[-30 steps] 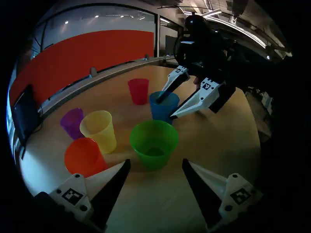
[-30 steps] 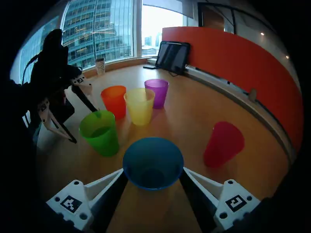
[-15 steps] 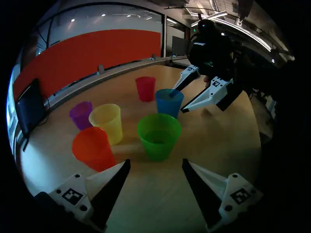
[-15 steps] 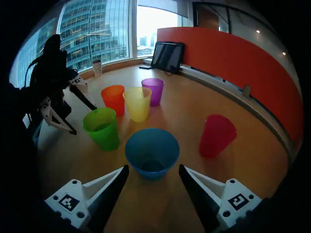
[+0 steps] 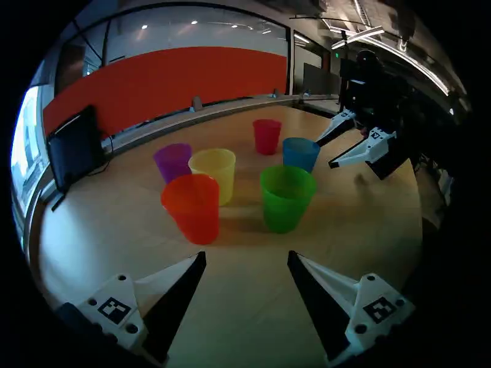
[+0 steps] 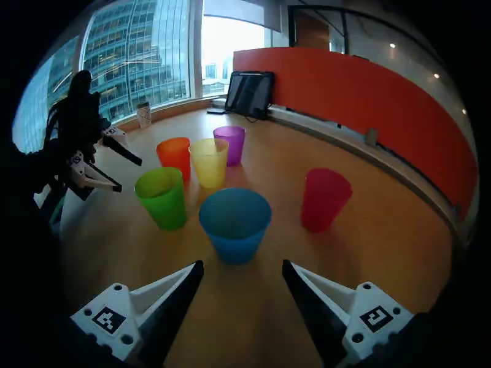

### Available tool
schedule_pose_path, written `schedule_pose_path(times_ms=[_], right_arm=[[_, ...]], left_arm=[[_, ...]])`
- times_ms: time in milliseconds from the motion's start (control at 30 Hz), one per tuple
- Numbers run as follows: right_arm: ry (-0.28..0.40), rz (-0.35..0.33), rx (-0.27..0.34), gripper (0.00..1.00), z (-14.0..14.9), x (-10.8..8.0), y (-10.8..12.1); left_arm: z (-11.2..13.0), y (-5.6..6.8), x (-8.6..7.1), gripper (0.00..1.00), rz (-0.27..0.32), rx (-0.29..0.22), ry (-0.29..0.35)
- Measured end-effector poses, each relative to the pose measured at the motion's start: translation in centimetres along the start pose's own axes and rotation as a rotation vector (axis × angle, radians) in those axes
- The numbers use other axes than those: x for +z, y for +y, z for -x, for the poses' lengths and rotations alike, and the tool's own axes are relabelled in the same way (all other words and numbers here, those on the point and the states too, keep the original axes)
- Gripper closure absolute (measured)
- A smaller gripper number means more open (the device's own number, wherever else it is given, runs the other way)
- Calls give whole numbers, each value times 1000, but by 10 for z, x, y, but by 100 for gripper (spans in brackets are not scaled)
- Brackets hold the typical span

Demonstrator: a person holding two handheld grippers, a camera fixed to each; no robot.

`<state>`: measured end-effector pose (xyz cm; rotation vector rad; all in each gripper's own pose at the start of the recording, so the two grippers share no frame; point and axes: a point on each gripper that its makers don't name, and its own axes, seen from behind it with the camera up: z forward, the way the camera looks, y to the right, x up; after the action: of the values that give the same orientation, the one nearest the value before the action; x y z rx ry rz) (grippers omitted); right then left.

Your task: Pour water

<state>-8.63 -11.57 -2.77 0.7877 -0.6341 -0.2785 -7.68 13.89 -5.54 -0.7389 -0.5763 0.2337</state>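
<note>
On the wooden table [image 5: 104,239], six plastic cups are standing upright in a loose cluster.

- Left gripper [image 5: 245,254]: hovering low over the table, level, fingers spread wide and gripping nothing. It is pointing at the gap between the orange cup [image 5: 191,208] and the green cup [image 5: 286,197], both a little beyond its tips. In the right gripper view it is showing far left, held by a person in dark clothing, fingers likewise apart.
- Right gripper [image 6: 242,264]: hovering low, level, fingers spread wide and gripping nothing. The blue cup [image 6: 235,224] is standing just ahead of its tips, centred on the gap and touching neither finger. In the left gripper view it is showing beyond the blue cup, angled down towards it.
- Cups: yellow cup [image 5: 213,175] standing just behind the orange one; purple cup [image 5: 173,161] just beside the yellow; blue cup sitting behind the green; red cup [image 5: 267,136] standing farthest back, a little apart from the rest. Whether any is holding water cannot be told.
- Table: pale wood, curved edge, running towards the wall.
- Room: long orange wall [image 5: 166,80] backing the table; dark screen [image 6: 248,92] leaning at the far end; tall windows [image 6: 135,55] looking onto glass towers; a small paper cup [image 6: 143,114] sitting on the sill.
</note>
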Motion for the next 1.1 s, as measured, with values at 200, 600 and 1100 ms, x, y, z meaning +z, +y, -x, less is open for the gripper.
schedule_pose_path(times_ms=[200,600,1100], right_arm=[[3,53,13,0,6,-10,7],[63,193,41,0,2,-38,31],[232,383,135,0,-22,-70,62]], left_arm=[[2,-18,-11,1,-65,-8,11],[1,-58,-31,1,-239,-86,60],[-22,-99,-52,1,-448,-157,199]])
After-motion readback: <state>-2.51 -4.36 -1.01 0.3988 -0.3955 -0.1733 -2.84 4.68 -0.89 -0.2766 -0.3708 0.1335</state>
